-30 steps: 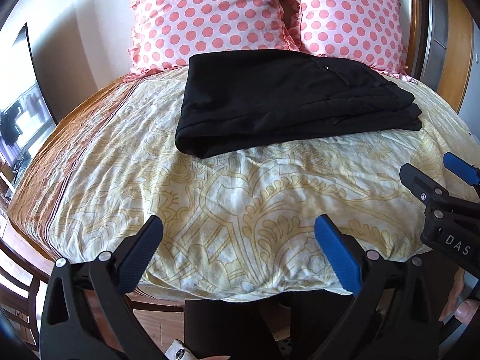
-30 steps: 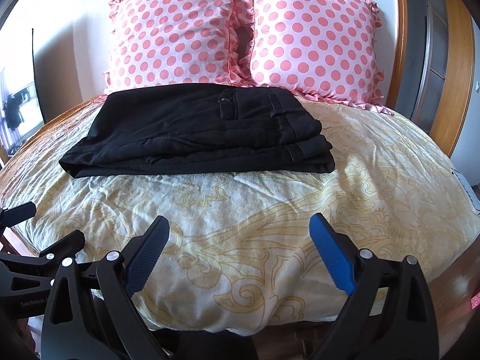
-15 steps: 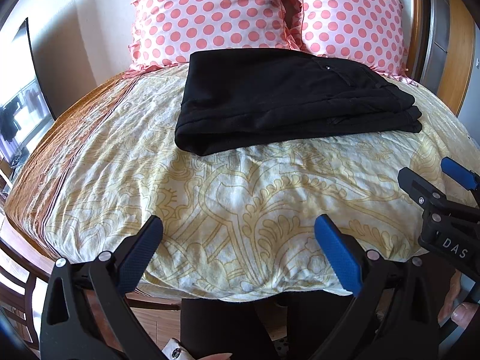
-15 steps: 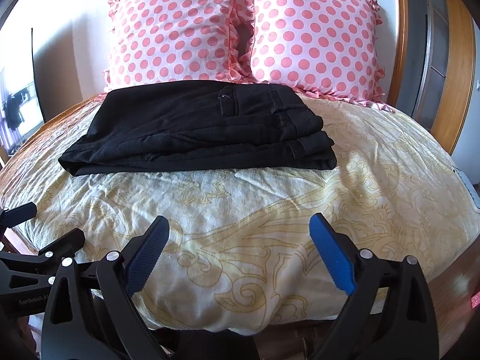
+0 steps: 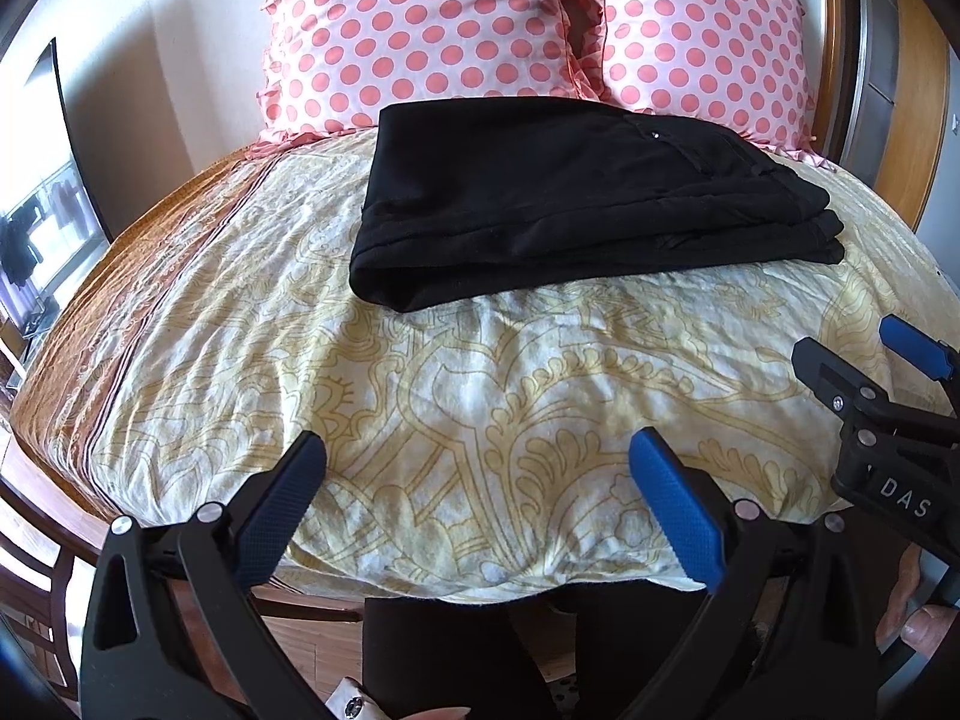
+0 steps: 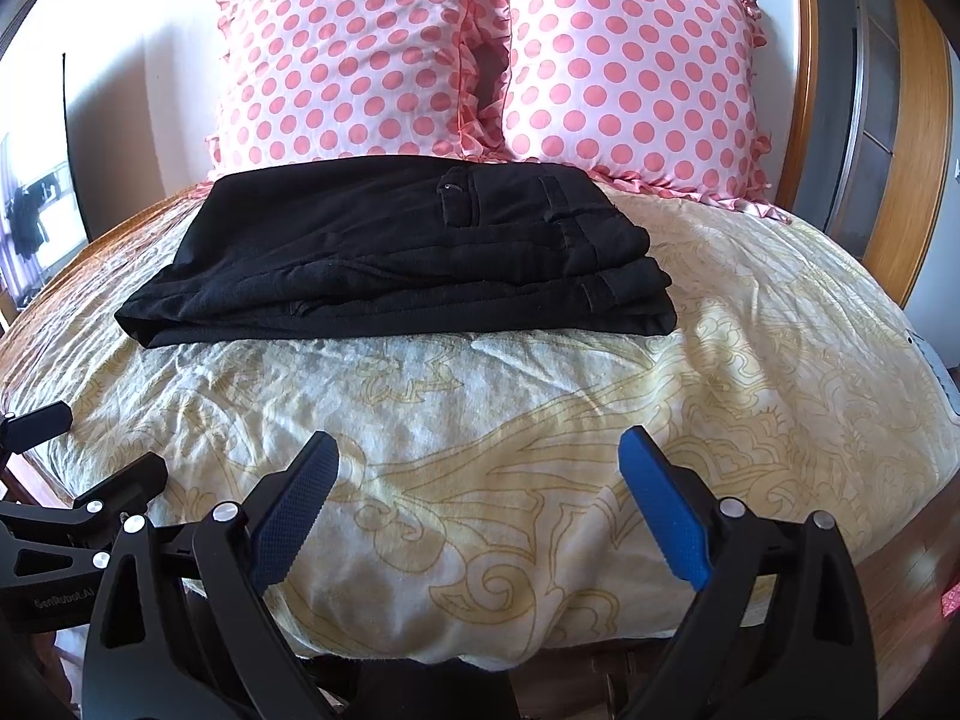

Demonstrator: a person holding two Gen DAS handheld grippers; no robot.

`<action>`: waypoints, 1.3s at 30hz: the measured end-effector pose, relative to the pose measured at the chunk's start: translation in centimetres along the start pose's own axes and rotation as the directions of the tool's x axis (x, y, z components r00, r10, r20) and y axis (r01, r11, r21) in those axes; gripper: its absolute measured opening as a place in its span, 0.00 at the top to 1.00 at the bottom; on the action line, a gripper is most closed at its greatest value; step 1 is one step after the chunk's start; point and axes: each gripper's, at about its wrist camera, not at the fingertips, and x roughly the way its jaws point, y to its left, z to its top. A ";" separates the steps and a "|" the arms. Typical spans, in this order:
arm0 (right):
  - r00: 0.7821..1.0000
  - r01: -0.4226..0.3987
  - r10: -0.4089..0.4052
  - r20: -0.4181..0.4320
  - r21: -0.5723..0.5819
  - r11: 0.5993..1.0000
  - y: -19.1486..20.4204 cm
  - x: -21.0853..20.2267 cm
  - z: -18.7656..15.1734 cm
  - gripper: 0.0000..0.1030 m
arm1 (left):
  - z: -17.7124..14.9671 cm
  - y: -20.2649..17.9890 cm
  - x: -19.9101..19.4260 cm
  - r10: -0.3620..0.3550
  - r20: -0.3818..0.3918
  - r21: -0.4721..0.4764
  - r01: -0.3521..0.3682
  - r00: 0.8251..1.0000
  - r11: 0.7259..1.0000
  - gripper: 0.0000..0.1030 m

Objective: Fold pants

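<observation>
Black pants [image 5: 558,198] lie folded in a flat stack on the yellow patterned bedspread [image 5: 456,372], just in front of the pillows; they also show in the right wrist view [image 6: 408,252], waistband to the right. My left gripper [image 5: 477,459] is open and empty above the near edge of the bed, well short of the pants. My right gripper [image 6: 477,459] is open and empty too, at the same near edge. The right gripper shows at the right edge of the left wrist view [image 5: 870,384], and the left gripper at the left edge of the right wrist view [image 6: 72,468].
Two pink polka-dot pillows [image 6: 480,54] lean against the wall behind the pants. A wooden headboard and door frame [image 6: 906,120] stand at the right. A brown bed border [image 5: 120,276] runs along the left side, with wooden floor [image 5: 300,648] below.
Both grippers have drawn back and tilted slightly, so the pants sit a little higher in view. The pants have not moved and both grippers stay open.
</observation>
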 end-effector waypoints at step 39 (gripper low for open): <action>1.000 0.000 0.000 -0.008 -0.004 1.000 -0.1 0.2 -0.4 0.06 | 0.0 0.1 0.0 -0.002 -0.001 -0.010 0.002 1.000 1.000 0.02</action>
